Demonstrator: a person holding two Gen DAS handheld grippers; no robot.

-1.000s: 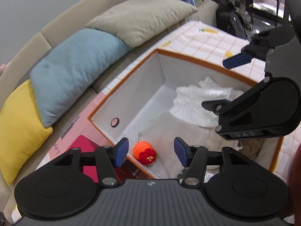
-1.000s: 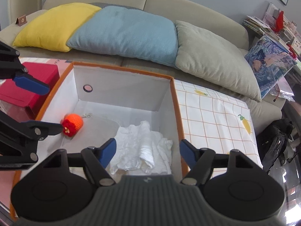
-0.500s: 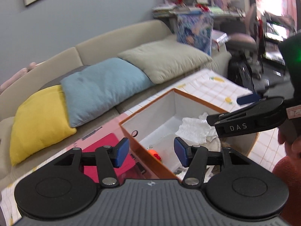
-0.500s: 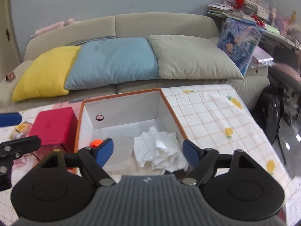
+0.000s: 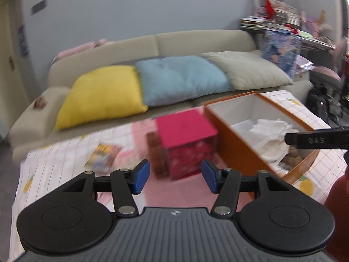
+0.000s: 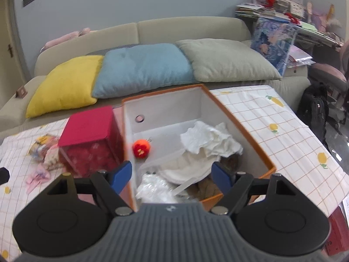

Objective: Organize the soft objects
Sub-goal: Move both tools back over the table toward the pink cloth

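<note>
An orange storage box (image 6: 237, 118) with a white lining stands on the checked cloth. Inside it lie an orange knitted toy (image 6: 141, 148), crumpled white cloth (image 6: 209, 139), a folded cream textile (image 6: 187, 166) and a brown soft item (image 6: 205, 185). My right gripper (image 6: 172, 174) hangs open above the box's near end, nothing between its blue pads. My left gripper (image 5: 175, 176) is open and empty too, held over the pink mat in front of a red box (image 5: 185, 139). The orange box (image 5: 231, 135) sits to its right, with one finger of the right gripper above it.
A beige sofa (image 6: 185, 28) behind carries yellow (image 6: 65, 83), blue (image 6: 141, 69) and grey-green (image 6: 226, 61) cushions. Small soft items and packets (image 6: 41, 152) lie left of the red box (image 6: 89, 137). A black backpack (image 6: 314, 107) stands on the floor at right.
Both grippers have drawn back and up from the orange box and rolled level. The left one has swung left, now facing the red box. Both stayed open and empty.
</note>
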